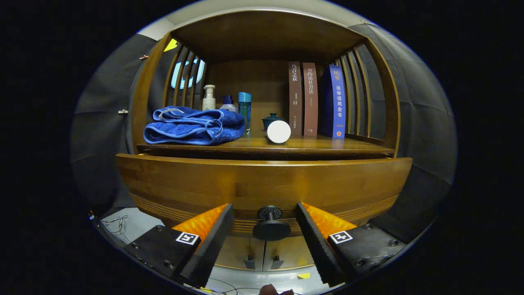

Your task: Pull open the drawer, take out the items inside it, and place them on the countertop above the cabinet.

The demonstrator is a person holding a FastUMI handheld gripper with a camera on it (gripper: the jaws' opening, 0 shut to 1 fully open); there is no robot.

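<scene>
The wooden drawer front (262, 184) fills the space just ahead of my fingers, under the countertop (262, 145) of the cabinet. It seems to stand a little forward of the countertop's edge, with a dark gap between them. The inside of the drawer is hidden. Its dark round knob (271, 228) sits between my two fingers, and neither finger touches it. My gripper (264, 207) is open, one finger to each side of the knob.
On the countertop lie a folded blue towel (194, 126), a white pump bottle (209, 98), two blue bottles (245, 108), a teal lidded pot (271, 120), a white round object (278, 131) and three upright books (315, 100). Slatted wooden sides and a top panel enclose the shelf.
</scene>
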